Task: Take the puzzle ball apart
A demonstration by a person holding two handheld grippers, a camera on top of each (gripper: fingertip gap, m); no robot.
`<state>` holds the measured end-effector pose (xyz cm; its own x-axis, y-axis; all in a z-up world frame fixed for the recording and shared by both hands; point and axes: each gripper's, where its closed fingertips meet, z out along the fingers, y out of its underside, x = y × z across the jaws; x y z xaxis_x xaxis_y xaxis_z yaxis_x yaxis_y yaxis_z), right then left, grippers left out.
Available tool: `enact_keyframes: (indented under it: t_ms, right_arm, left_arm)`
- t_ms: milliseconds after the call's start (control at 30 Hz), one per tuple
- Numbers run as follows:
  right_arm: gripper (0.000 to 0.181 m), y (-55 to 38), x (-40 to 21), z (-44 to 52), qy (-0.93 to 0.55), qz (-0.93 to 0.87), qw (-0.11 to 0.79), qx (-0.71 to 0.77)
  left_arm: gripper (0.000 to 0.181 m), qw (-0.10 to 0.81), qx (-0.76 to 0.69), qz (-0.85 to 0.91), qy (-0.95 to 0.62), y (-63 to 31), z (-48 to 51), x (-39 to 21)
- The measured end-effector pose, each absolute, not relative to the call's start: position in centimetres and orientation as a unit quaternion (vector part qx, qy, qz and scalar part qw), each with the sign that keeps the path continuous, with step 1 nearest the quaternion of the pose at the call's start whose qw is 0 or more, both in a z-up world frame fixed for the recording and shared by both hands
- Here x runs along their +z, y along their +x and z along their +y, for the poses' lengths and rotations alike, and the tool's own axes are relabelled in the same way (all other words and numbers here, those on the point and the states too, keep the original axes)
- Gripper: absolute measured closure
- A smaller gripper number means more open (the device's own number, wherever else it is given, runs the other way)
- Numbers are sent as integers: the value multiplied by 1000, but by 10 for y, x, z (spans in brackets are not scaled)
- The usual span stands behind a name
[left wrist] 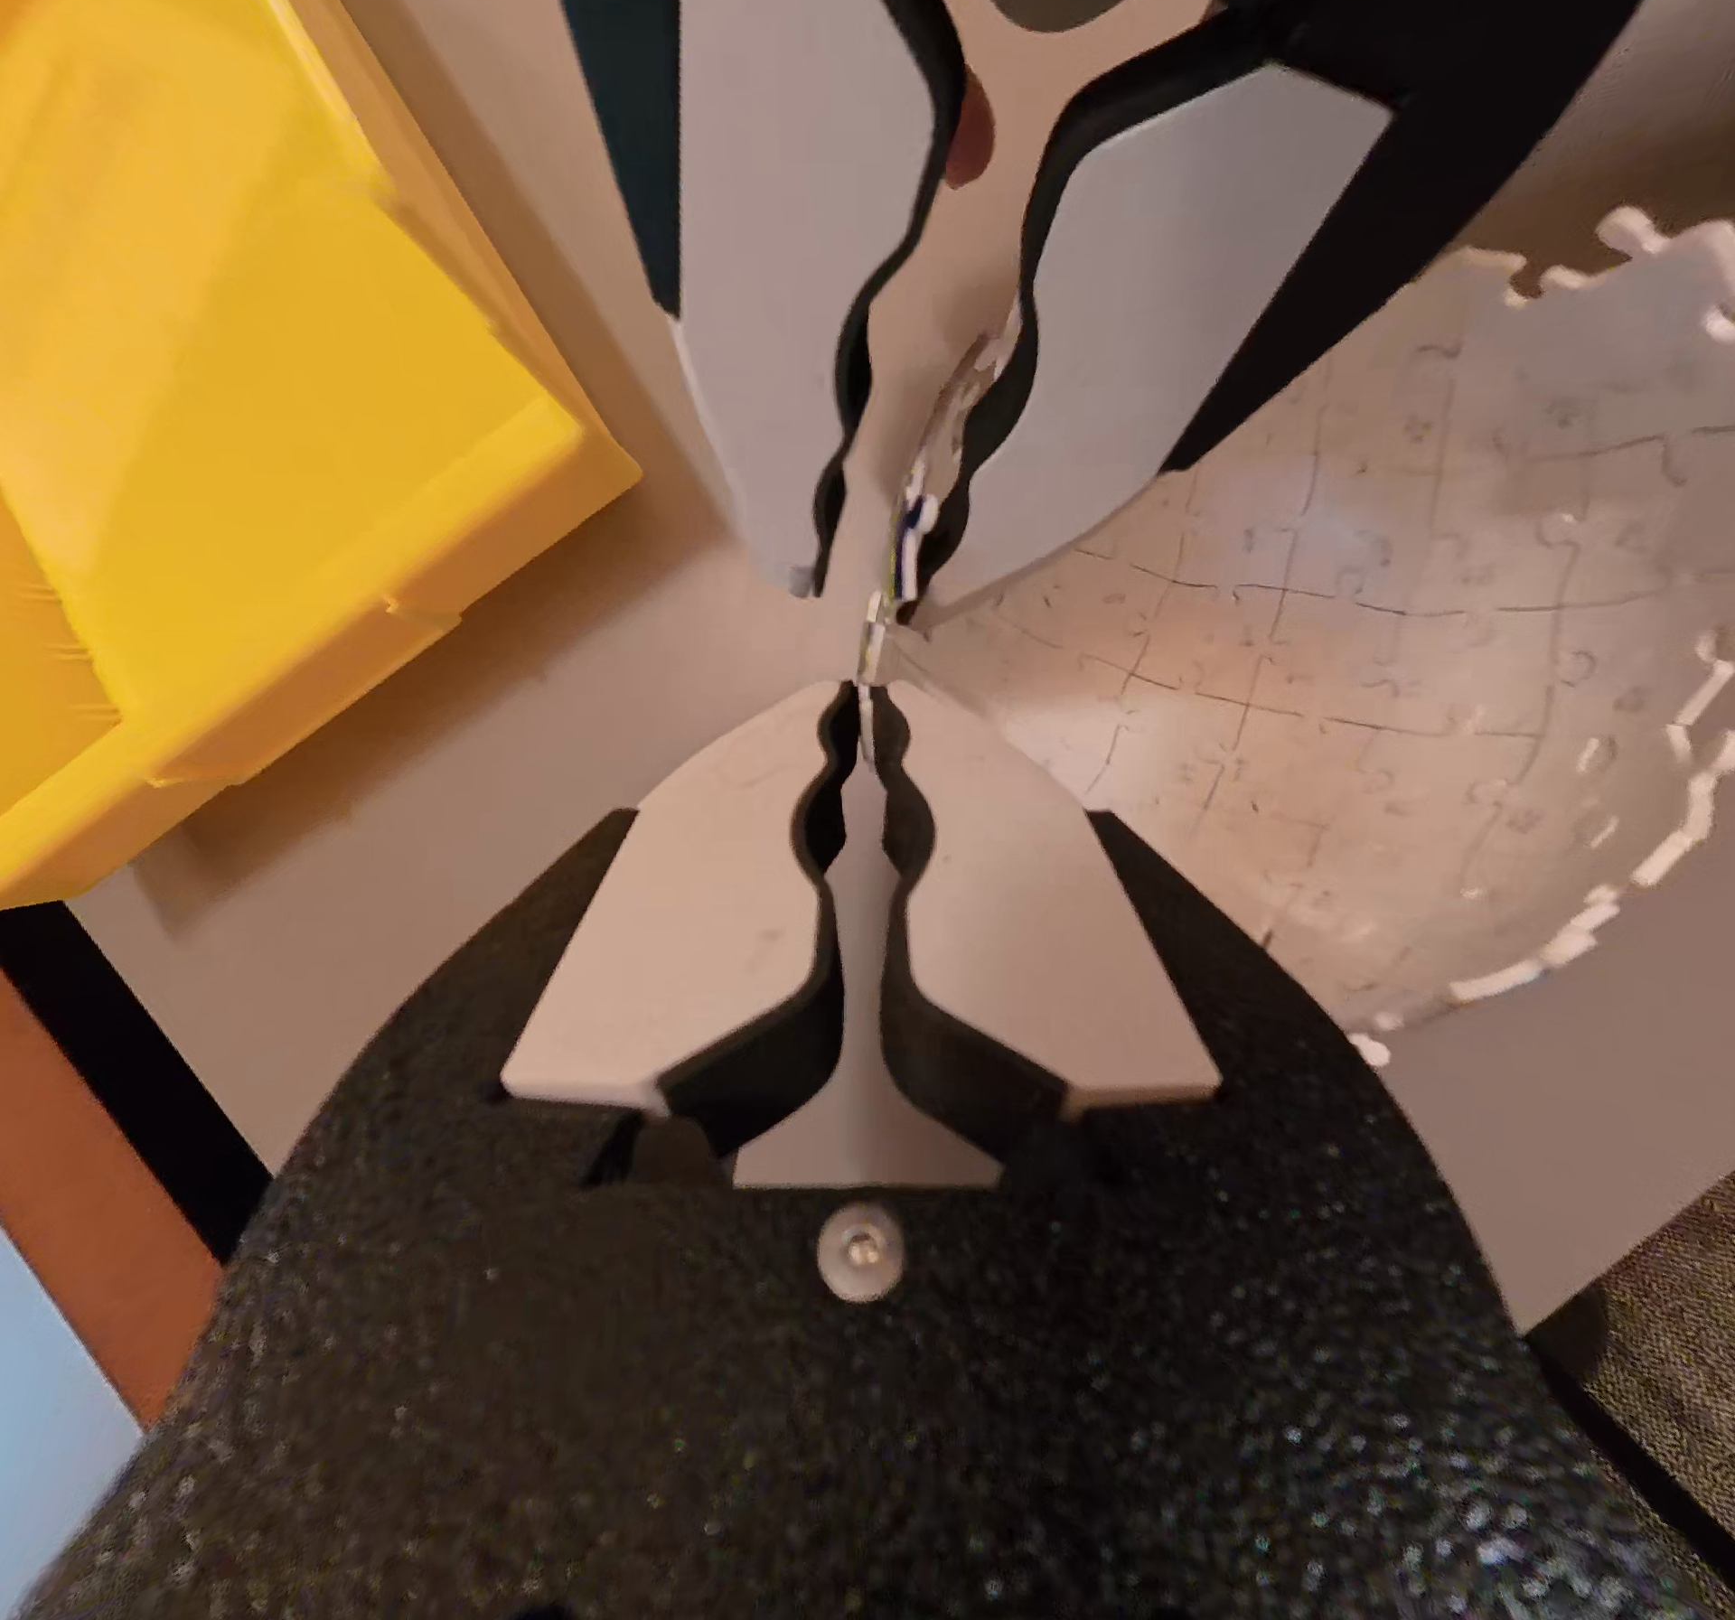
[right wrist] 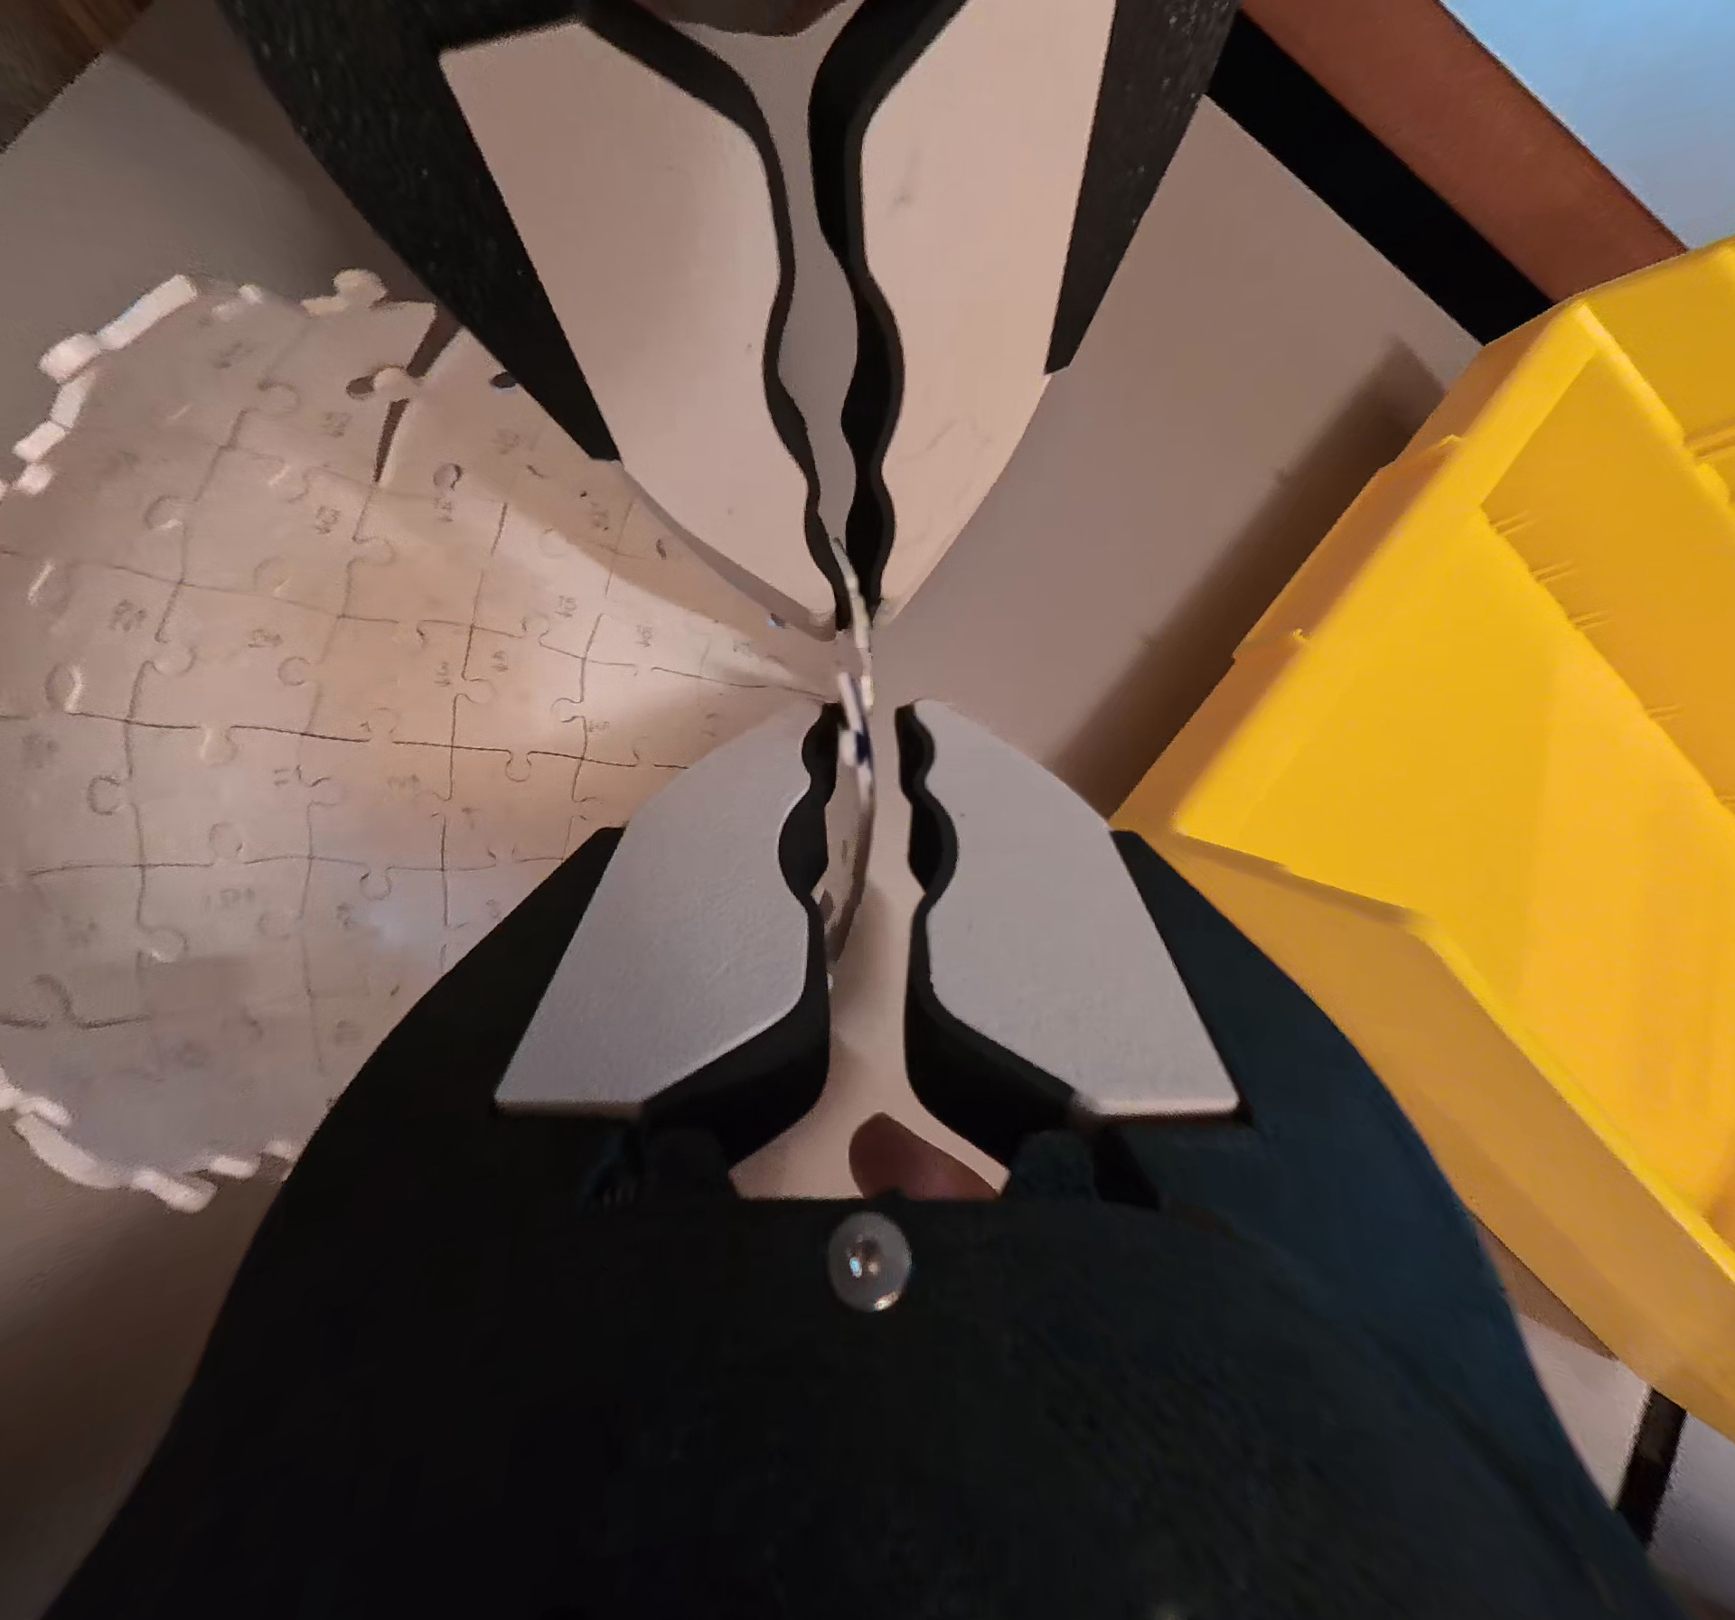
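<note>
Your left gripper is pinched on the rim of the puzzle ball, its tips nearly together with the thin edge of a piece between them. Your right gripper faces it tip to tip; its fingers stand a little apart, with the blue-and-white edge of the shell running up the gap against the left-hand finger, and I cannot tell whether it truly grips.

In the left wrist view the ball is an open white bowl of joined pieces at 3 o'clock, its jagged rim running from 1 to 5 o'clock. The yellow bin lies at 9 to 10 o'clock, and a patch of grey carpet shows at 4 o'clock.

The right wrist view mirrors this: the ball fills 9 o'clock, with small marks on the inner faces of its pieces, and the bin sits at 3 o'clock. Only here do you see the light blue wall at 1 o'clock.

Everything rests on a pale grey table with a black edge; a brown strip runs beyond it.
</note>
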<state>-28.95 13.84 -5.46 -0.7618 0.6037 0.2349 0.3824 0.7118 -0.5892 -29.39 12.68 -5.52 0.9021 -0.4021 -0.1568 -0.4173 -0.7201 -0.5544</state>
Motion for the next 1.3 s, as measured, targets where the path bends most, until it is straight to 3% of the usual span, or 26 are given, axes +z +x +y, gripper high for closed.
enact_keyframes:
  t_ms: [400, 933, 1300]
  right_arm:
    - [175, -290, -59, 139, -287, -897, 191, 276]
    - [120, -236, -2, 172, -355, -829, 266, 341]
    - [119, -175, -42, 165, -402, -823, 273, 295]
  left_arm:
    - [179, 303, 16, 224, -926, -296, 130, -58]
    - [168, 288, -4, 196, -937, -297, 129, -61]
    - [161, 286, -10, 204, -936, -289, 125, -55]
